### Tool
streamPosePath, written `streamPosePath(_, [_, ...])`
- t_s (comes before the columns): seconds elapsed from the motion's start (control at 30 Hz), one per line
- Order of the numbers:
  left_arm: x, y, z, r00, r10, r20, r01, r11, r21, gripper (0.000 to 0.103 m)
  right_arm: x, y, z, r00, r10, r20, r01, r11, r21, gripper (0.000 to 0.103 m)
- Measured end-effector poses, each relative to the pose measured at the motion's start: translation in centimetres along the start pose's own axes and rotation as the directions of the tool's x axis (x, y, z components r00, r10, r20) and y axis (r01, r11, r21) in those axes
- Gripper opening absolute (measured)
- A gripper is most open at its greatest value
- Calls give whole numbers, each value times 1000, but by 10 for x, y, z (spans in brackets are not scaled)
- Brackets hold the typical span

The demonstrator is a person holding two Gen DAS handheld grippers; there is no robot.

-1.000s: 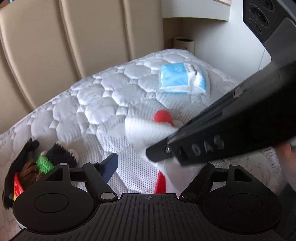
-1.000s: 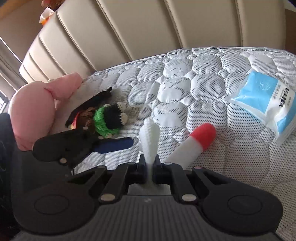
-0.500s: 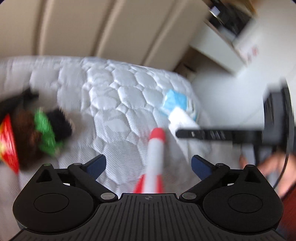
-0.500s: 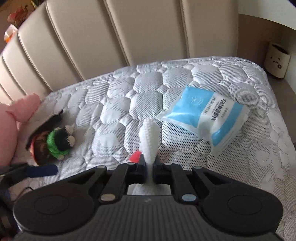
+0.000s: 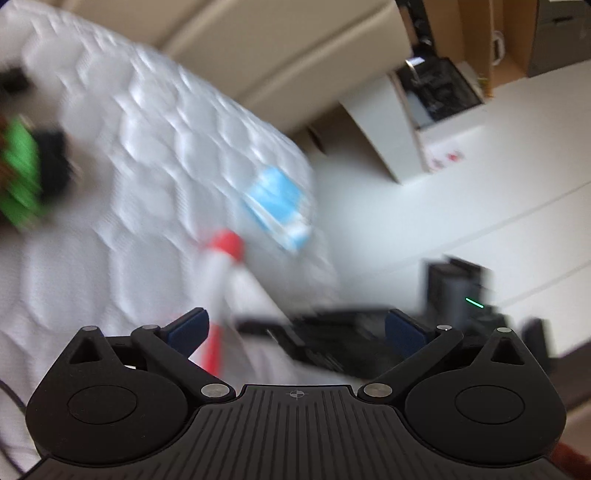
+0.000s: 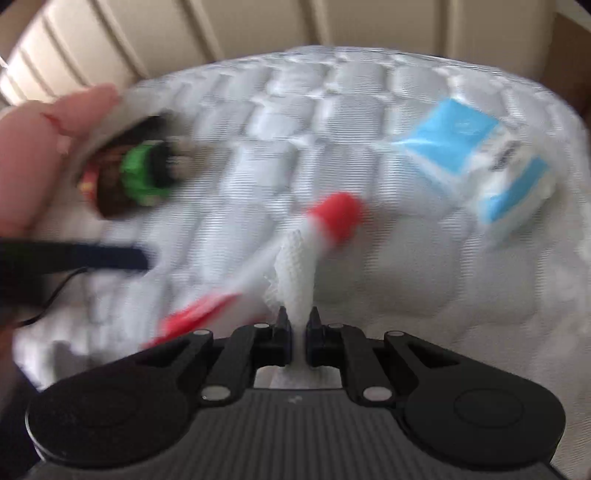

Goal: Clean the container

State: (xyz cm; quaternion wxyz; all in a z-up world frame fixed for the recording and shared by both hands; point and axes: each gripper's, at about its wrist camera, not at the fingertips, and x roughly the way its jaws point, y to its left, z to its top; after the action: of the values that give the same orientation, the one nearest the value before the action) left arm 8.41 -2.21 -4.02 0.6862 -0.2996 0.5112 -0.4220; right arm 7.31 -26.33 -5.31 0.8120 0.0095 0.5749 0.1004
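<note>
Container [image 6: 295, 254]: a slim white bottle with a red cap [image 6: 338, 214] lay on its side on the quilted white mattress [image 6: 369, 122], cap pointing away from the cameras toward the beige padded headboard [image 6: 258, 22]. Both views were motion-blurred, so fine detail on the bottle could not be read.

Right gripper [image 6: 298, 328]: the jaws were clenched on a folded white paper towel [image 6: 295, 273], which stood up out of the narrow gap between the fingertips. The towel overlapped the bottle body just below the red cap; whether it touched the bottle could not be told.

Left gripper [image 5: 295, 328]: the jaws were spread wide and still opening, with the blue pads [image 5: 186, 328] well apart. The bottle [image 5: 218, 288] lay ahead of the left pad, and no pad pressed on it. The right gripper appeared as a dark blurred bar [image 5: 332, 332] crossing in front.

Surroundings: a blue-and-white tissue pack [image 6: 476, 162] lay on the mattress to the right of the bottle, apart from it. A green-and-black knitted toy [image 6: 147, 173] lay to the left, near a pink plush item [image 6: 33, 158] at the frame edge.
</note>
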Motion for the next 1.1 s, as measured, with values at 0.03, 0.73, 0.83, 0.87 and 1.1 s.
streamPosePath(0.03, [5, 0, 0, 999, -30, -26, 30, 1000, -9, 103, 1, -7, 2, 1000, -23, -1, 23, 1000, 13, 9])
streamPosePath(0.73, [126, -62, -51, 714, 649, 263, -624, 420, 659, 38, -55, -46, 12, 954, 45, 297, -116, 967, 228, 10])
streamPosePath(0.83, [134, -72, -70, 602, 633, 487, -669, 67, 740, 38, -53, -42, 11, 951, 70, 302, -140, 966, 217, 10])
streamPosePath(0.87, [137, -70, -75, 603, 632, 486, -653, 42, 756, 39, -51, -41, 11, 949, 85, 303, -154, 965, 213, 10])
streamPosePath(1.1, [147, -78, -121, 737, 592, 325, -414, 15, 910, 88, -39, -24, 13, 944, 186, 275, -235, 959, 159, 10])
